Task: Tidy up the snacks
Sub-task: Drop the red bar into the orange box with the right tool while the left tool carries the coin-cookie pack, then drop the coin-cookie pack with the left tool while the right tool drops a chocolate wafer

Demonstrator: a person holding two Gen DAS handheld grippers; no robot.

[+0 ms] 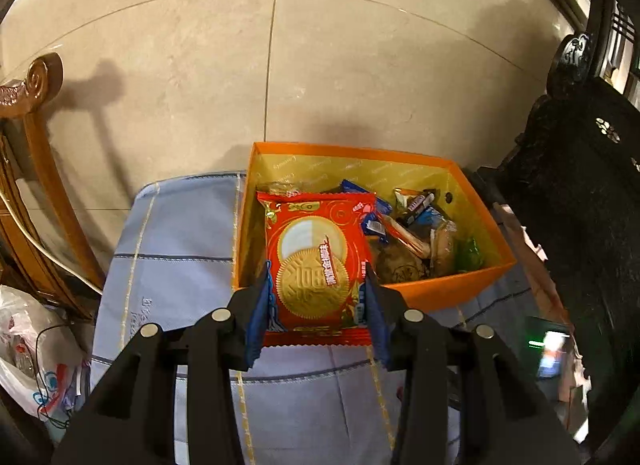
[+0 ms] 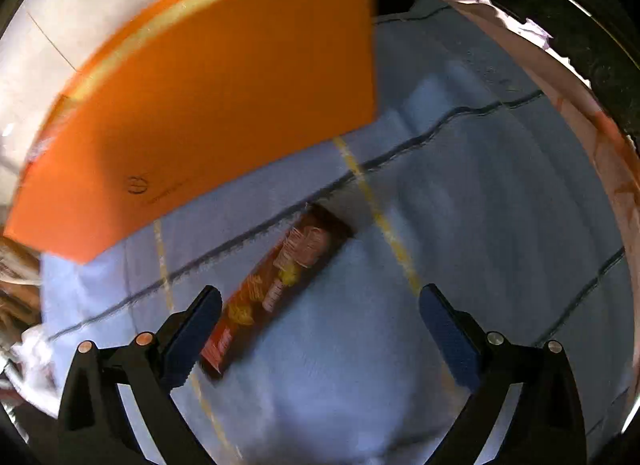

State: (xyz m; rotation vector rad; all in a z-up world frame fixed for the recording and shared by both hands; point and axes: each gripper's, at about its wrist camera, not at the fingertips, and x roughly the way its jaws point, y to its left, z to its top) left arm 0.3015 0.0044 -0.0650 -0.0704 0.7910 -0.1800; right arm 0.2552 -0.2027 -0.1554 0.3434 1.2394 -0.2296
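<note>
The orange box (image 1: 452,297) sits on a pale blue checked cloth (image 1: 176,249) spread over the bench, with a glossy tiled floor (image 1: 240,65) beyond it. It is open at the top and lined in shiny yellow, and a loose heap of small wrapped snacks (image 1: 416,225) fills the half farther from the left tool.

The left tool (image 1: 318,297) is clamped on a red snack packet (image 1: 316,249) printed with a big gold coin. Its blue pads (image 1: 258,309) press on the two long edges of the packet at its near end. The packet is held over the near wall of the box, and most of its length reaches out above the inside, on the side away from the heap.

The right tool (image 2: 320,325) points steeply down at the cloth just outside the box, whose orange outer wall (image 2: 208,105) fills the upper left of its view. Its fingers stand wide apart and hold nothing. A long reddish-orange snack bar (image 2: 276,289) lies flat on the cloth between them, slanting away toward the box wall. Its near end is close beside the left-hand pad (image 2: 192,337); this view is blurred, so I cannot tell whether they touch. The other pad is well clear of it.

A carved wooden chair (image 1: 36,113) stands off to the left of the box, dark carved furniture (image 1: 580,169) to its right.
</note>
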